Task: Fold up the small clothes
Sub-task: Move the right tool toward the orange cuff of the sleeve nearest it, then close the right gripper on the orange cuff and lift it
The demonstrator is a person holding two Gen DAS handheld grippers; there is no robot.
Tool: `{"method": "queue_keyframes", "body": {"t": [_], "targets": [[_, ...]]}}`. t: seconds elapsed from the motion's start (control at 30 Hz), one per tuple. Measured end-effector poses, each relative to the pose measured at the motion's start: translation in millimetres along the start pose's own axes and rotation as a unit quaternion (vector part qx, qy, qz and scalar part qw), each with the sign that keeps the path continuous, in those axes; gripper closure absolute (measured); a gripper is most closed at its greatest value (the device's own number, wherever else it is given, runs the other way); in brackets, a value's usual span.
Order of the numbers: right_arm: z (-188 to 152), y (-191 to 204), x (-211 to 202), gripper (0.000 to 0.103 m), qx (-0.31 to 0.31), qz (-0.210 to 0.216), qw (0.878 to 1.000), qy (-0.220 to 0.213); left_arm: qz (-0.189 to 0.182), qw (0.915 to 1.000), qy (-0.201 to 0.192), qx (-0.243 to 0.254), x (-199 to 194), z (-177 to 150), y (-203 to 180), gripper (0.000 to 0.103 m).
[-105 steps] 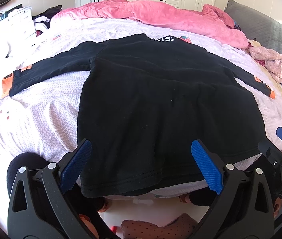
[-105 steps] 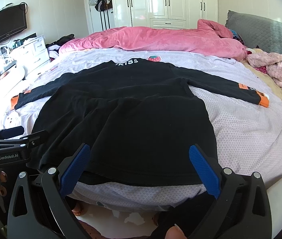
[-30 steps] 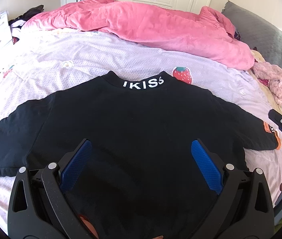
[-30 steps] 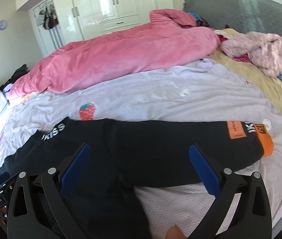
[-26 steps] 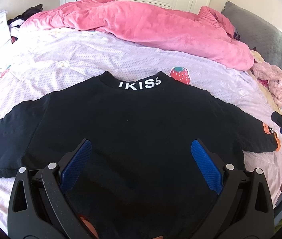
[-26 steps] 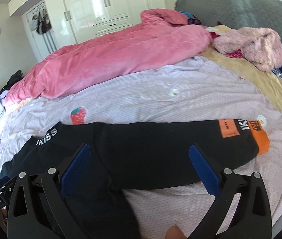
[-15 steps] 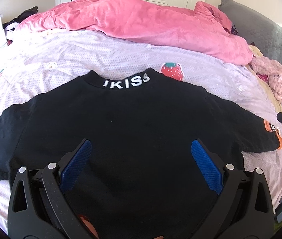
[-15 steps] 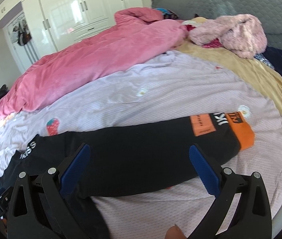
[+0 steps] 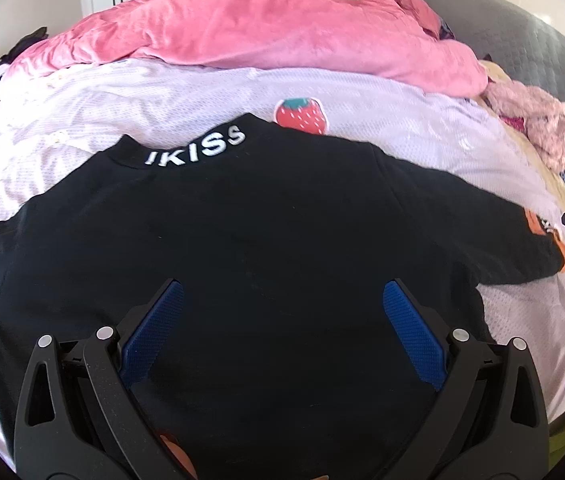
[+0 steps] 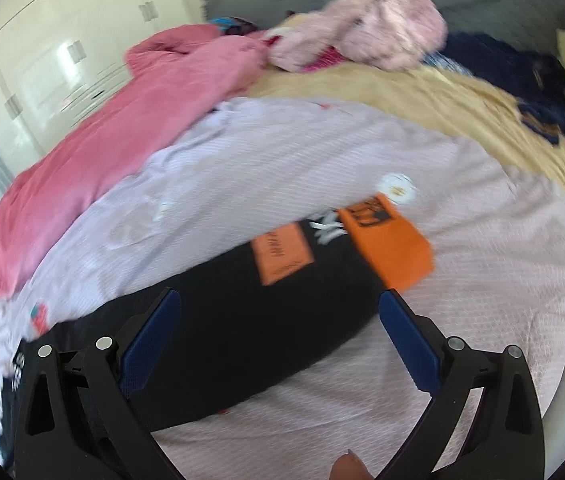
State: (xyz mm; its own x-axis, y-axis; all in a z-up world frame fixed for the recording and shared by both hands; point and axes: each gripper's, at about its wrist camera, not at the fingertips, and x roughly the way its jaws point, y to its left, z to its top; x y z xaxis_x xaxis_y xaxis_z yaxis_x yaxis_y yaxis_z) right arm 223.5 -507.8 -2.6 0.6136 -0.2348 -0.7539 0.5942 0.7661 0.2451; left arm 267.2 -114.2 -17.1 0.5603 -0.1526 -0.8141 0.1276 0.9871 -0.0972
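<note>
Both sets of jaws stood wide open, holding nothing. The left gripper hovered over the black long-sleeved cotton top, spread flat on the lilac bedsheet; the right gripper faced its orange-cuffed sleeve, likely to fold it inward.

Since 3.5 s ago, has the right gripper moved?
Yes. The right gripper, jaws open, has swung right, from the black top's hem to its right sleeve. The orange cuff now lies just ahead, and the pink quilt sits far left.
</note>
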Motion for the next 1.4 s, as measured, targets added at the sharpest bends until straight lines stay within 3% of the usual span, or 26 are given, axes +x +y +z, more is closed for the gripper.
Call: {"method": "queue_keyframes", "body": {"t": [0.27, 0.67, 0.7, 0.77, 0.83, 0.93, 1.17, 1.27, 1.4], "targets": [[2, -34, 26, 0.004, 0.054, -0.023, 0.998, 0.029, 0.001, 0.9997, 0.010, 0.021, 12, -7, -11, 0.009], [6, -35, 64, 0.004, 0.079, -0.010, 0.996, 0.039, 0.009, 0.9992, 0.026, 0.029, 32, -14, -13, 0.009], [6, -34, 63, 0.007, 0.079, -0.007, 0.996, 0.035, 0.007, 0.9994, 0.025, 0.025, 30, -14, -11, 0.009], [7, -34, 61, 0.027, 0.080, -0.007, 0.996, 0.027, 0.005, 0.9995, 0.023, 0.019, 27, -14, -9, 0.009], [9, -34, 57, 0.052, 0.076, -0.020, 0.997, 0.016, 0.006, 0.9997, 0.020, 0.015, 23, -14, -6, 0.009], [11, -36, 52, 0.084, 0.074, 0.000, 0.997, 0.001, 0.002, 0.9998, 0.018, 0.005, 18, -12, -3, 0.009], [13, -21, 33, 0.090, 0.052, 0.073, 0.996, -0.025, -0.002, 0.9995, 0.000, -0.031, -3, -13, 20, 0.009], [11, 4, 16, 0.090, 0.010, 0.108, 0.993, -0.047, 0.002, 0.9990, -0.003, -0.045, -9, -16, 30, 0.009], [-1, 54, -10, 0.090, -0.057, 0.179, 0.980, -0.062, 0.006, 0.9979, -0.009, -0.063, -19, -21, 44, 0.009]]}}
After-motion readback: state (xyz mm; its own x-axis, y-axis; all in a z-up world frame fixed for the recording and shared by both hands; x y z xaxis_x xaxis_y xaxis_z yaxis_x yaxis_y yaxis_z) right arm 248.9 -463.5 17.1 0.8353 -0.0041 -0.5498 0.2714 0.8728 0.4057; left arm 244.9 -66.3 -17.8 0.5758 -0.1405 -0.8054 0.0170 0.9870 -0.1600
